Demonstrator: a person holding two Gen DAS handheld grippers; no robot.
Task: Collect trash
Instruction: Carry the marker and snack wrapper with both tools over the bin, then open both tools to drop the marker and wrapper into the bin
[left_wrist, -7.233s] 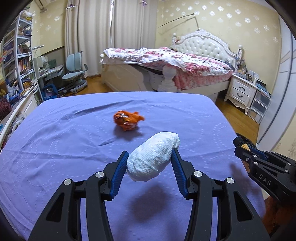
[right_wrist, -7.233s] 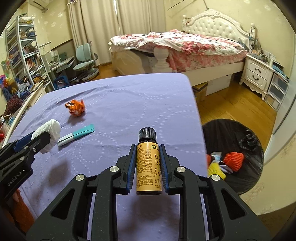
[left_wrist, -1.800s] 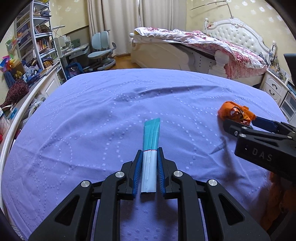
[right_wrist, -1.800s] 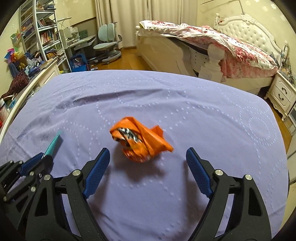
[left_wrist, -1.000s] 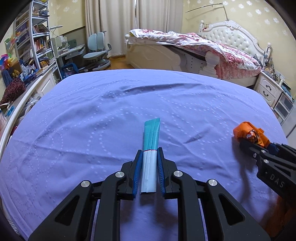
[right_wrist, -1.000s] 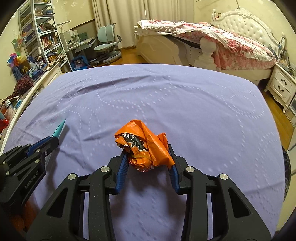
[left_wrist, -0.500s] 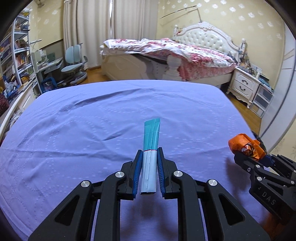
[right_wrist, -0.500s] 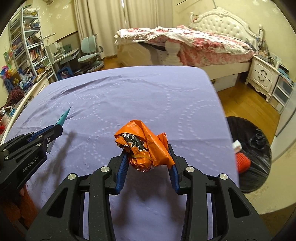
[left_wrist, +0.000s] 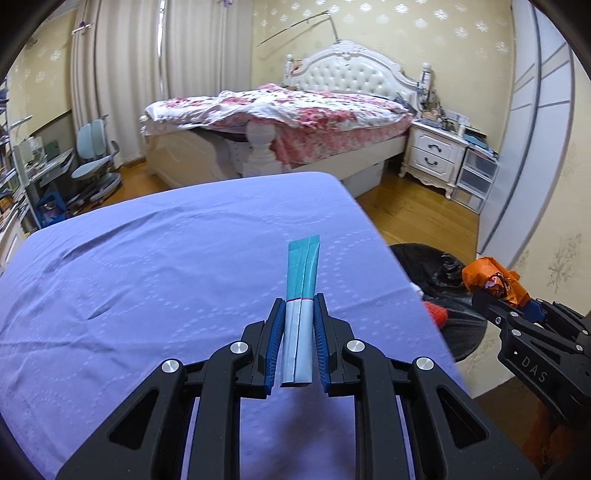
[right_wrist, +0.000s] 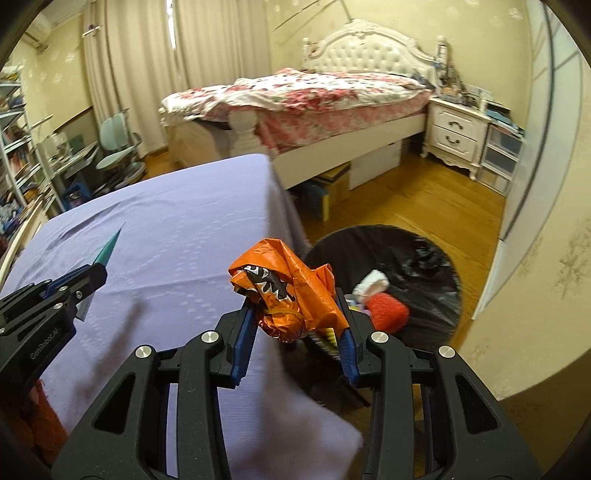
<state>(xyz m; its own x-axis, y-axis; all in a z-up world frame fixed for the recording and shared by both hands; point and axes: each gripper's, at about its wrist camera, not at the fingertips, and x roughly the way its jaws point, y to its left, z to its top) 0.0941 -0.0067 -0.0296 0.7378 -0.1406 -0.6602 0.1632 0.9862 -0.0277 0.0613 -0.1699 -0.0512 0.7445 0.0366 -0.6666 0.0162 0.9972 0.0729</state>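
Right hand-held gripper clamps orange wrapper; left hand-held gripper clamps teal tube

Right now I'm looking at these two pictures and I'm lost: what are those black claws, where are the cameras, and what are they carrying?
Those claws are hand-held grippers; a person holds one in each hand, and no robot arm is involved. Each carries a wide-angle camera looking forward along its two fingers, so each picture shows one claw from behind. The left gripper is shut on a flat teal and white packet, above the purple tablecloth. The right gripper is shut on a crumpled orange wrapper, near the table's edge. On the floor beyond sits a black-lined trash bin with rubbish in it.
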